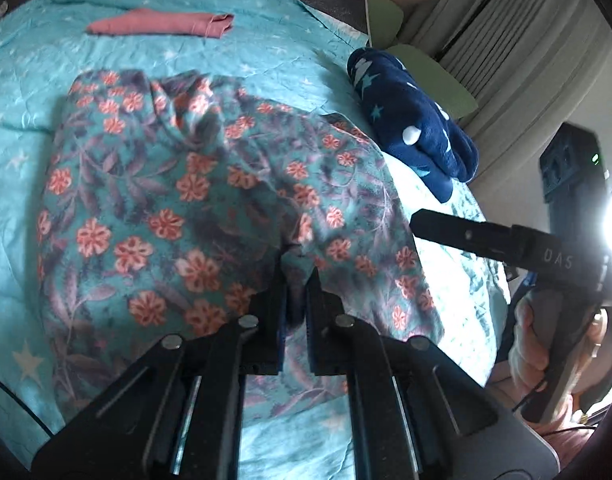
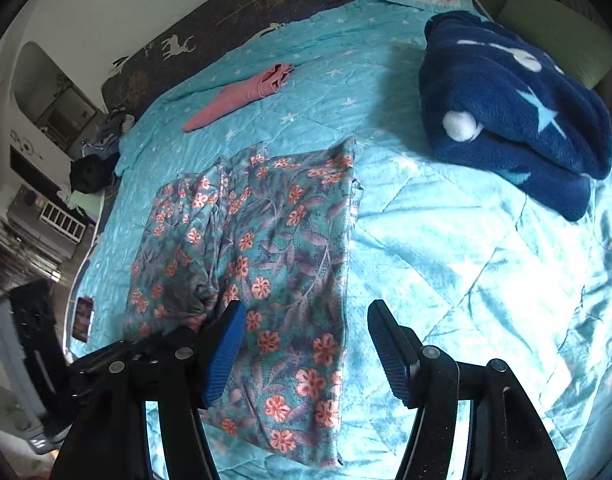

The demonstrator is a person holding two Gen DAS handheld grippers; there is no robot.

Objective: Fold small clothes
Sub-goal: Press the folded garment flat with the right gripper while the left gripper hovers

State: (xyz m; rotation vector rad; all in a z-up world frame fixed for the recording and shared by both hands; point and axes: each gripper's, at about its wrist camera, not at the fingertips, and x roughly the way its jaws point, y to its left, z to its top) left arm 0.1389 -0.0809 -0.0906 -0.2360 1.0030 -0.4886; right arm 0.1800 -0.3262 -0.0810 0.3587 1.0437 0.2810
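A teal floral garment [image 1: 194,184] with pink flowers lies spread on the turquoise bedspread [image 1: 22,184]. My left gripper [image 1: 297,270] is shut on a fold of the floral garment near its lower middle. In the right wrist view the same floral garment [image 2: 274,248] lies flat. My right gripper [image 2: 304,316] is open above its near right edge, one blue pad [image 2: 226,344] over the cloth, the other pad [image 2: 386,344] over the bedspread [image 2: 466,264]. The right gripper also shows in the left wrist view [image 1: 418,226], at the right.
A folded pink garment [image 1: 162,24] lies at the far side of the bed; it also shows in the right wrist view [image 2: 242,96]. A navy star-print fleece bundle [image 2: 514,112] lies at the right. Dark headboard [image 2: 242,12] behind; furniture beyond the bed's left edge.
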